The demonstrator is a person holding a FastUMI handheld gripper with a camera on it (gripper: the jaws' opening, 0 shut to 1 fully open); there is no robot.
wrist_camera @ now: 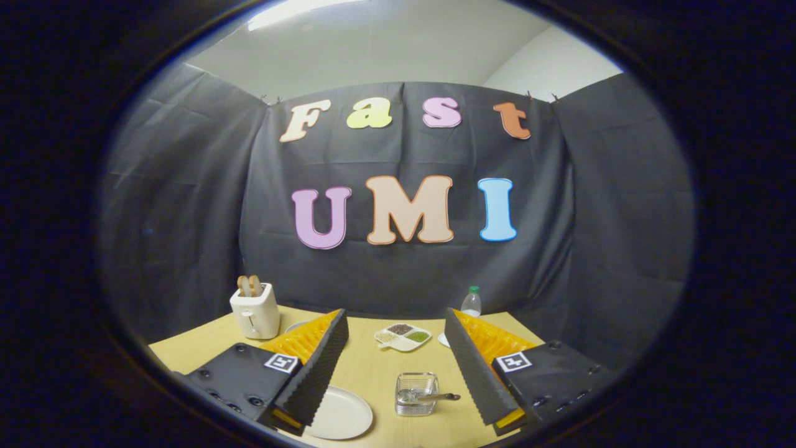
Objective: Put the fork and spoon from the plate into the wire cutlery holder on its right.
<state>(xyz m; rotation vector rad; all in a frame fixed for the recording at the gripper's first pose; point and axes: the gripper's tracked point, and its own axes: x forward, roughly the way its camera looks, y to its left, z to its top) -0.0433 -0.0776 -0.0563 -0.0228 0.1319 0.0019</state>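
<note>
Toaster (254,311) at the far left of the wooden table (373,373), two slices of bread sticking up from its slots. Gripper (395,364) fingers spread wide apart, holding nothing. White plate (341,414) lies by the left finger (314,373), partly under it. Between the fingers — wire cutlery holder (416,393), right of the plate, with a utensil (432,396) lying in it, handle poking out rightward; fork or spoon, cannot tell. Beyond it, a divided dish (403,336) of grains. Plastic bottle (471,303) behind the right finger.

Toaster (255,311), divided dish (403,336), bottle (471,303)
</note>
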